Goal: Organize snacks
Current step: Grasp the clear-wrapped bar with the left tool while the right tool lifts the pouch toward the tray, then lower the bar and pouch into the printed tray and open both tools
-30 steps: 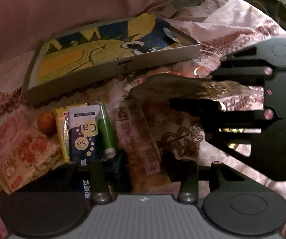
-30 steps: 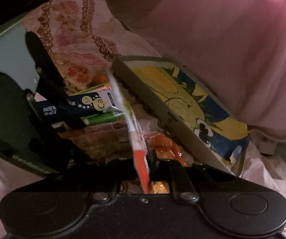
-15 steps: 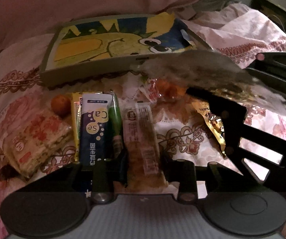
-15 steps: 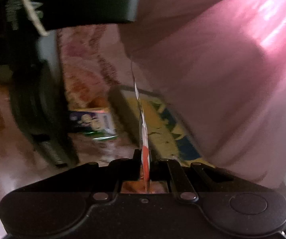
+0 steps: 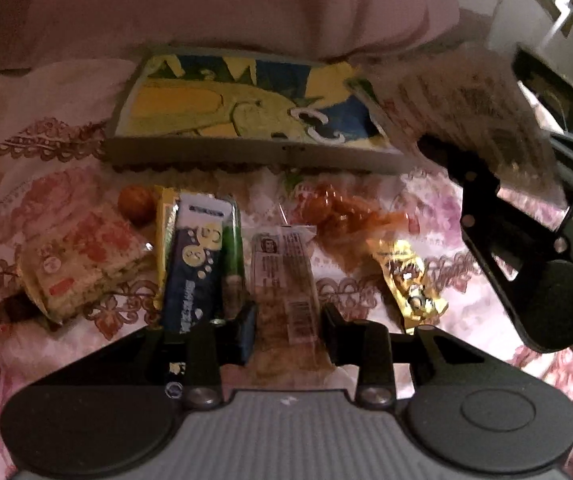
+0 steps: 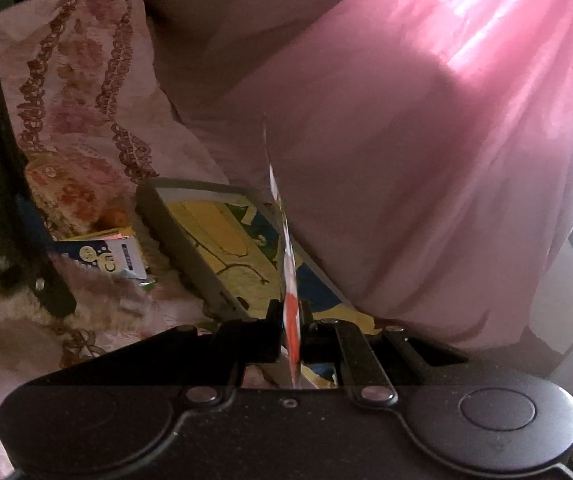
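My left tongs (image 5: 286, 322) sit nearest, partly spread after closing a little just now, flanking a clear-wrapped biscuit bar (image 5: 284, 276) that lies on the floral bedspread (image 5: 26, 168); I cannot tell whether the pads touch it. Beside the bar lie a dark blue Ca tablet tube (image 5: 196, 264), a green tube (image 5: 232, 248) and, further left, a cracker packet (image 5: 82, 258); to the right lies a gold sachet (image 5: 410, 276). Beyond are an orange sweet bag (image 5: 338, 210) and a small round orange (image 5: 136, 202). Farther back sits the grey tray (image 5: 254, 156) with a yellow cartoon print. My right tongs (image 6: 291, 316), pressed together, pinch a flat red-and-white packet (image 6: 288, 280) edge-on, held up above the tray's near end
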`<control>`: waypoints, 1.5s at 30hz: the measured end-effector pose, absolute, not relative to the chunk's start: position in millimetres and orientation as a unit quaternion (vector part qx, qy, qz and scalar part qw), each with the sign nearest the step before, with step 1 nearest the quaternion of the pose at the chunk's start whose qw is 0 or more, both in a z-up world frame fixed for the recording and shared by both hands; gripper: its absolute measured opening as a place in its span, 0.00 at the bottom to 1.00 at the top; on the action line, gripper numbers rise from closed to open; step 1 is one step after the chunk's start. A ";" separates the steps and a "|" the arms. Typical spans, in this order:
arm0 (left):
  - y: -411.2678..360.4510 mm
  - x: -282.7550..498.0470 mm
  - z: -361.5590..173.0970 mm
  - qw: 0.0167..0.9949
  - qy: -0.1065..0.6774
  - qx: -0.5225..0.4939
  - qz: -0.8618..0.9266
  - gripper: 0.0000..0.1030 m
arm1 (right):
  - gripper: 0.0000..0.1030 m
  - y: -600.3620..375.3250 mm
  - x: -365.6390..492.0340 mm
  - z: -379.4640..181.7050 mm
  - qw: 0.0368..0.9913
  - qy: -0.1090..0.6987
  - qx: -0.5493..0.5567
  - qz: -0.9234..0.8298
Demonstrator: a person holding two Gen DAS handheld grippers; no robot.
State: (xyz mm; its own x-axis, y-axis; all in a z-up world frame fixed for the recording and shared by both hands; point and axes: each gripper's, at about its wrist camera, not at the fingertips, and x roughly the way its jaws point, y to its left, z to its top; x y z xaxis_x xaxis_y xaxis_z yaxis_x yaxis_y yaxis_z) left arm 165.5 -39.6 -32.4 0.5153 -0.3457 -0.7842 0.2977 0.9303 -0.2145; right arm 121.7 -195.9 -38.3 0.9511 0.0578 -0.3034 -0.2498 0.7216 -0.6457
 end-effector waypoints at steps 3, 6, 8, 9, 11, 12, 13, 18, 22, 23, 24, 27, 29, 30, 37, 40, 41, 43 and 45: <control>-34.5 163.7 -25.0 0.883 0.434 -0.032 -0.177 0.36 | 0.07 -195.4 124.5 -40.0 0.919 0.130 -0.364 0.078; -32.5 166.2 -17.3 0.900 0.401 -0.035 -0.167 0.36 | 0.07 -195.6 131.5 -43.7 0.918 0.131 -0.367 0.068; -31.6 174.2 -12.6 0.909 0.385 -0.042 -0.157 0.36 | 0.07 -196.6 139.0 -46.9 0.918 0.132 -0.370 0.061; -31.4 179.8 -9.6 0.913 0.375 -0.046 -0.151 0.36 | 0.07 -196.8 143.7 -48.7 0.918 0.134 -0.370 0.057; -33.2 195.0 -2.1 0.923 0.356 -0.041 -0.142 0.36 | 0.07 -199.9 155.1 -51.5 0.919 0.143 -0.365 0.046; -34.1 201.9 0.9 0.927 0.348 -0.038 -0.136 0.36 | 0.07 -200.7 161.1 -52.9 0.919 0.147 -0.362 0.042; -34.5 210.8 4.0 0.930 0.340 -0.038 -0.132 0.36 | 0.07 -202.2 168.9 -54.7 0.920 0.151 -0.359 0.035; -36.0 265.5 7.9 0.938 0.319 -0.064 -0.118 0.36 | 0.07 -211.3 207.0 -65.7 0.923 0.175 -0.344 0.008; -40.1 308.1 -4.9 0.941 0.313 -0.075 -0.108 0.36 | 0.07 -217.0 236.4 -71.8 0.922 0.203 -0.330 0.003; -40.4 316.6 -10.1 0.941 0.314 -0.077 -0.104 0.36 | 0.07 -217.5 245.7 -73.0 0.922 0.209 -0.325 0.002; -39.8 323.7 -16.4 0.940 0.315 -0.081 -0.099 0.37 | 0.07 -216.9 252.7 -73.4 0.923 0.212 -0.322 0.000; -36.3 337.8 -33.3 0.937 0.325 -0.090 -0.089 0.36 | 0.08 -216.1 274.3 -73.8 0.924 0.223 -0.309 -0.006; -35.0 346.0 -42.0 0.937 0.330 -0.085 -0.077 0.36 | 0.07 -212.9 284.9 -74.6 0.923 0.233 -0.305 -0.007; -33.9 347.3 -44.7 0.937 0.331 -0.084 -0.073 0.36 | 0.07 -211.4 290.2 -75.9 0.922 0.241 -0.301 -0.007; -32.2 355.5 -57.7 0.934 0.339 -0.080 -0.072 0.36 | 0.20 -209.7 310.3 -77.1 0.926 0.302 -0.224 0.014; -31.2 356.4 -58.8 0.933 0.342 -0.080 -0.074 0.37 | 0.38 -209.8 312.7 -73.7 0.925 0.322 -0.198 0.026; -30.9 356.3 -58.9 0.933 0.343 -0.080 -0.074 0.37 | 0.44 -210.1 313.2 -71.7 0.925 0.330 -0.186 0.035; -30.4 356.2 -58.0 0.932 0.345 -0.080 -0.075 0.37 | 0.62 -212.6 312.7 -67.2 0.924 0.339 -0.173 0.045; -30.8 356.9 -57.5 0.931 0.348 -0.078 -0.082 0.37 | 0.70 -206.3 315.1 -63.4 0.921 0.346 -0.174 0.052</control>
